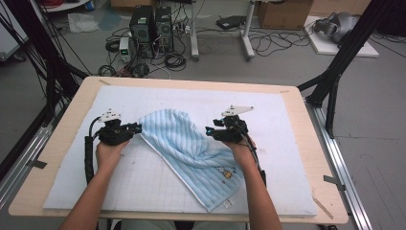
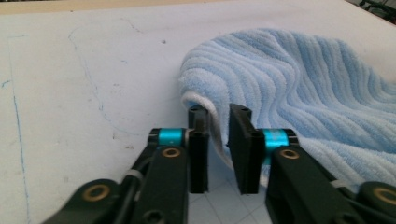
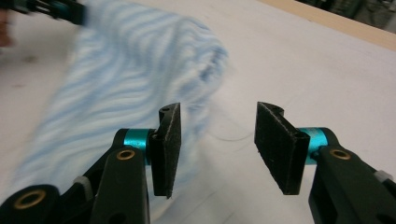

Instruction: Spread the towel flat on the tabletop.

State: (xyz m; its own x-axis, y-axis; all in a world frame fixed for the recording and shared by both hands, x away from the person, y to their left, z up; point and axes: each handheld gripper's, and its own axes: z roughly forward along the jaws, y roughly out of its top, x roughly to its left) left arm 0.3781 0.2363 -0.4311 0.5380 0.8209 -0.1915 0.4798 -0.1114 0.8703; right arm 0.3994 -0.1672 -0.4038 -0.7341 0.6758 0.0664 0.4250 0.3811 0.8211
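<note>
Centrally, the ribbed blue terry towel (image 1: 191, 153) lay humped on your white mat (image 1: 287, 143) | left gripper (image 2: 218, 140) pinched its white-edged hem | right gripper (image 3: 217, 149) gaped wide, holding nothing.

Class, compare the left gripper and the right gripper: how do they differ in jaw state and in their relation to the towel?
The left gripper has its jaws nearly together, with the white edge of the towel between them; the right gripper has its jaws wide apart with nothing between them. In the high view the left gripper sits at the towel's left edge, the right gripper at its right side. Both have black jaws and are hand-held.
</note>
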